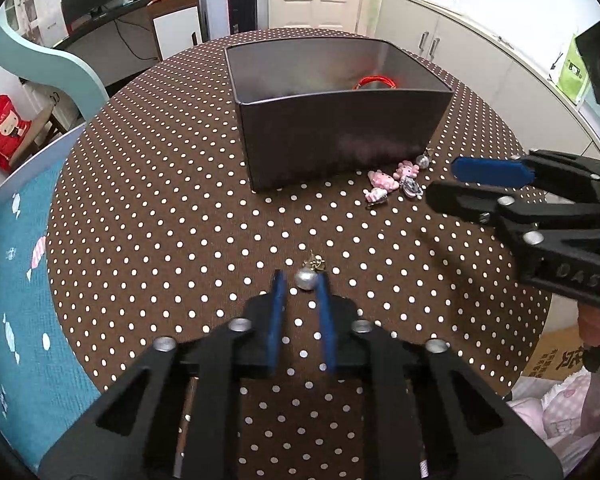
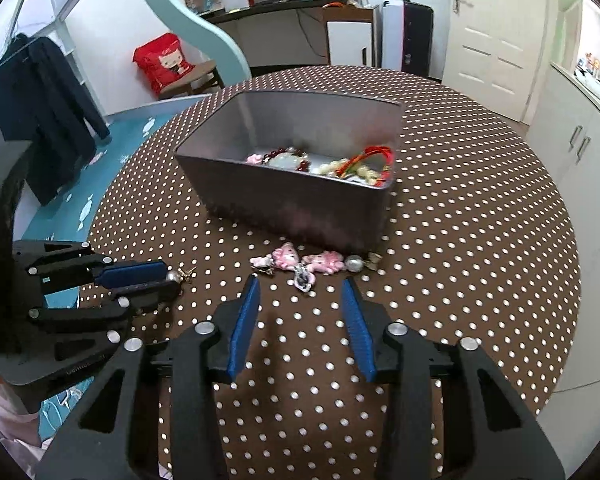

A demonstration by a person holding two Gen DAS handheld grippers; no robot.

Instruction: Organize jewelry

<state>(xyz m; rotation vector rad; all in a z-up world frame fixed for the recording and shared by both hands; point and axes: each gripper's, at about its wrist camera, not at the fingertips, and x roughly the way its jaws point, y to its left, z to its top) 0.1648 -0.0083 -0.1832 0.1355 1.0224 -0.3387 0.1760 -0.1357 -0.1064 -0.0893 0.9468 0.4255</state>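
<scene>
Now left fingers [image 1: 302, 280] pinch the pearl earring [image 1: 306, 279]; right fingers [image 2: 302, 280] gape, empty.

— Left wrist cam: sits behind own blue fingers [image 1: 325, 312], tilted steeply down, close over polka-dot table [image 1: 148, 208]. Faces grey tin [image 1: 340, 132] head-on, door and desk w/ monitor beyond.

— Right wrist cam: same setup behind own fingers [image 2: 246, 320], also angled down, low and near. Sees tin [image 2: 292, 204] more from its corner, into the inside.

— Shared?

— Tin, table, pink charms [image 1: 392, 184] [image 2: 300, 262] beside tin, pearl earring [image 1: 306, 279] [image 2: 174, 276], far desk, door. Also each other: right gripper [image 1: 464, 184] at right edge of left view, left gripper [image 2: 168, 278] at left edge of right view.
</scene>
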